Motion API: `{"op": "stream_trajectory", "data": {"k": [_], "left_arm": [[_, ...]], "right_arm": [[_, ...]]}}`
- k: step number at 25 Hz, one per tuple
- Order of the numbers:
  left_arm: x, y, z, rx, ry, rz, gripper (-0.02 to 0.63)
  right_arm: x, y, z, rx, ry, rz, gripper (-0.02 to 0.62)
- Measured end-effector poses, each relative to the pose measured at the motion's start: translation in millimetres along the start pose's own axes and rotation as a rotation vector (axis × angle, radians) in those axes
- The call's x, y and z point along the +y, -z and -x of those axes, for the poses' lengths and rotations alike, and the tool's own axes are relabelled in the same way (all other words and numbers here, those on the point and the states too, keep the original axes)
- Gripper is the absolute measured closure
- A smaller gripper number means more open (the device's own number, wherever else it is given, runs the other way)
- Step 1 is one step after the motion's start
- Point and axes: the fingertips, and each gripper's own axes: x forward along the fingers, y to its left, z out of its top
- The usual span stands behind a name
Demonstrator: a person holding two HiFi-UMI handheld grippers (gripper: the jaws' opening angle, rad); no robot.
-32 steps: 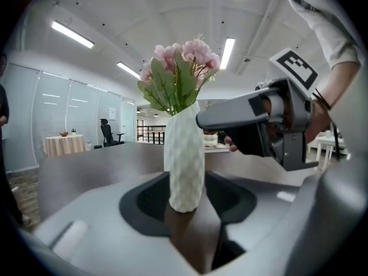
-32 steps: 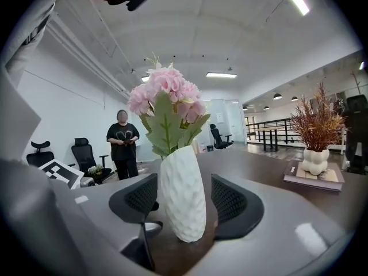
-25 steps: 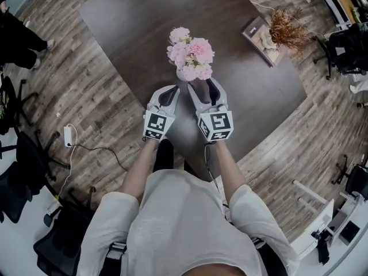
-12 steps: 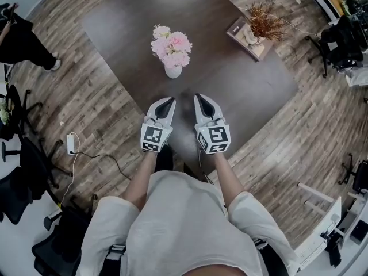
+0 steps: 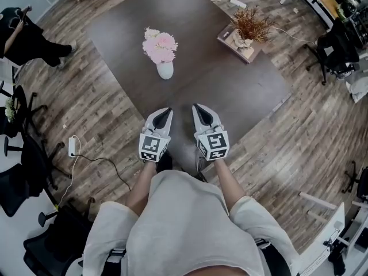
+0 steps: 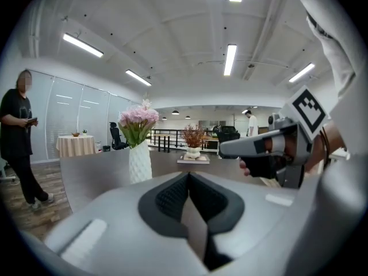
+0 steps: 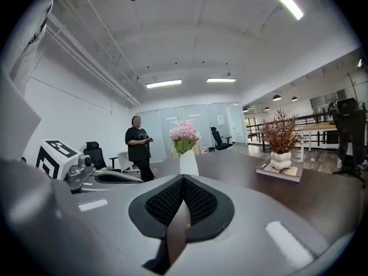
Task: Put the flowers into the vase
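Long ceiling strip lights [image 6: 230, 59] give bright, even, cool light, and one glares white at the top of the right gripper view. The head view is dimmer, its dark table [image 5: 230, 91] showing a dull sheen. Both gripper views bow strongly, with black corners and soft foregrounds.

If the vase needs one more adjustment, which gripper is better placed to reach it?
Left, probably: the left gripper points almost straight at the vase; the right gripper sits further aside. Both are shut and empty.
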Motion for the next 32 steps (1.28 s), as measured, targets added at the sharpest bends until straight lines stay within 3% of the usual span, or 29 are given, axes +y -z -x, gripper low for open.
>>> {"op": "stream_trajectory", "data": {"k": [12,32], "left_arm": [[-26,-15,42,-0.018,0.017,-0.032,0.595],[-86,7,188,-0.051,0.040,-0.011,0.595]], "right_arm": [[30,6,59,-0.028,-0.034,-0.014,0.597],[126,30,176,-0.048,0.061,0.013,0.598]]}}
